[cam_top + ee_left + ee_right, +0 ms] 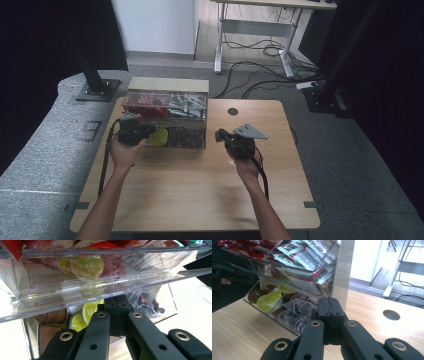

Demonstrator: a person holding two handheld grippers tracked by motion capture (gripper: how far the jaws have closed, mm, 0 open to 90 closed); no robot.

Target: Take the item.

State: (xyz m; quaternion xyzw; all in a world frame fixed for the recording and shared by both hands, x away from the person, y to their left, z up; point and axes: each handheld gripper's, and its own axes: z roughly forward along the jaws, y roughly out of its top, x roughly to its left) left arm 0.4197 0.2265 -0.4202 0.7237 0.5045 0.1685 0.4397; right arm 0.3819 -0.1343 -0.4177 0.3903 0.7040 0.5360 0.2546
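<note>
Both claws (left (134, 131), right (231, 140)) closed, empty.

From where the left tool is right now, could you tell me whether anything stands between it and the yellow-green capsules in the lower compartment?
Yes: the clear organiser's transparent upper tray juts out above the left tool, and clear front panelling appears to lie before the yellow-green capsules. Whether that front is open, I cannot tell.

Your left gripper (134, 131) touches the clear organizer box (167, 120); your right gripper (235, 141) hovers beside it, above the table (200, 190).
</note>
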